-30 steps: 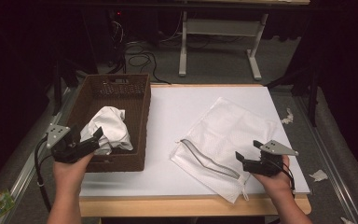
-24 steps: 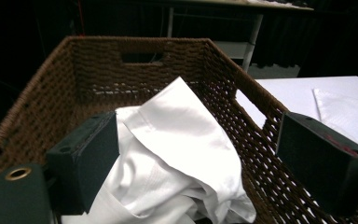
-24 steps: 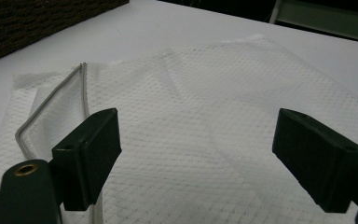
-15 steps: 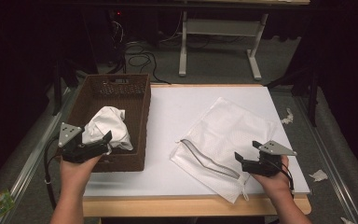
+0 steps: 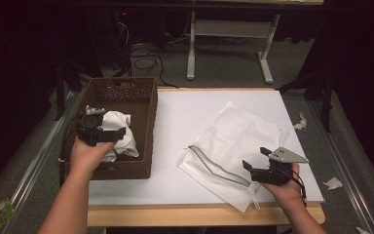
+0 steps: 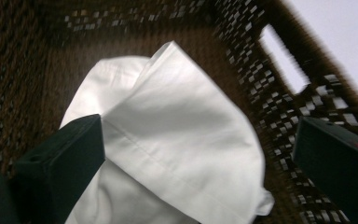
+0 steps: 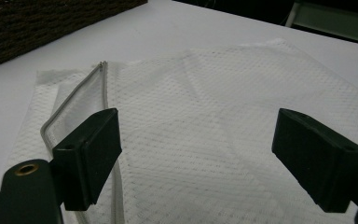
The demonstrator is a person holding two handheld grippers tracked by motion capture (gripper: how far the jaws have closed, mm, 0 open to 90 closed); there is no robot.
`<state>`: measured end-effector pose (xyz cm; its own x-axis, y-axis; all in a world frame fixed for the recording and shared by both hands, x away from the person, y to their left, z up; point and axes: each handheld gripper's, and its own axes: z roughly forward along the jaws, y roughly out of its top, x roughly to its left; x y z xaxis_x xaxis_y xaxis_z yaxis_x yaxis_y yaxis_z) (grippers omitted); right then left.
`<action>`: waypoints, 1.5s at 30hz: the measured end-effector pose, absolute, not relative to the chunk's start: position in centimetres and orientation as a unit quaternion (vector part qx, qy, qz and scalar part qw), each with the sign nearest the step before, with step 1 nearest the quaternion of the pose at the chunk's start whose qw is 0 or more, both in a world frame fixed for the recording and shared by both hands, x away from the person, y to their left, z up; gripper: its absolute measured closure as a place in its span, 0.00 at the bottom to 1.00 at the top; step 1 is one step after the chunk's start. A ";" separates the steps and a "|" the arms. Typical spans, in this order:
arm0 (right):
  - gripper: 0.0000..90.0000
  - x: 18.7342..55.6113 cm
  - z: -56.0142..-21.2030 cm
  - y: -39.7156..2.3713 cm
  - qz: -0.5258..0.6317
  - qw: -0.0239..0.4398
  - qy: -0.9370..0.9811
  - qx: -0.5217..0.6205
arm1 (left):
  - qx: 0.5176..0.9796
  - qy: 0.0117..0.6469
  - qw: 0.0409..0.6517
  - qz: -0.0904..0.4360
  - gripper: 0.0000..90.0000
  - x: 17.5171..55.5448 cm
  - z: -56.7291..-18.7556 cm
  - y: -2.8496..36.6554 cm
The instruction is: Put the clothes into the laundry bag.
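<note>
1. My left tongs (image 5: 108, 135) are spread wide, jaws just opened further, over the white cloth (image 6: 168, 154) in the brown basket (image 5: 146, 105); the cloth lies between them, ungripped.
2. My right tongs (image 7: 196, 158) are apart above the mesh bag (image 7: 223, 102), its zipper (image 7: 74, 100) beside the left jaw.

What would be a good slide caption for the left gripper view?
Left gripper, jaws wide open, poised over a crumpled white cloth lying in a brown woven basket.

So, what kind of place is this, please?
Probably a lab or workshop set up for recording, not a home: a white work table in a dark room, loose cables on the grey carpet, and a bare metal stand behind.
</note>
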<state>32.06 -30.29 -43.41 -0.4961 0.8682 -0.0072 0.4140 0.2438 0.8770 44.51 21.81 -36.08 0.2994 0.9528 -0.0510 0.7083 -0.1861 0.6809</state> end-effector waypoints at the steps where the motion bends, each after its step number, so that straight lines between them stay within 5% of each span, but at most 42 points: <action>1: 0.18 32.1 -43.4 -30.3 0.439 0.259 0.745 0.430 | 0.744 0.558 0.309 0.198 0.07 44.5 -36.1 21.8; 9: 0.20 32.0 -43.3 -30.3 0.438 0.265 0.742 0.433 | 0.779 0.595 0.158 0.120 0.09 48.9 -38.8 21.8; 20: 0.21 31.9 -43.5 -30.1 0.430 0.260 0.749 0.431 | 0.757 0.642 0.120 0.005 0.00 52.2 -43.6 22.7; 36: 0.21 31.9 -43.7 -30.0 0.426 0.259 0.748 0.437 | 0.774 0.626 0.083 0.042 0.05 52.3 -44.9 21.7; 45: 0.21 31.8 -43.7 -29.9 0.426 0.259 0.751 0.432 | 0.784 0.609 0.094 0.070 0.31 51.9 -44.2 21.3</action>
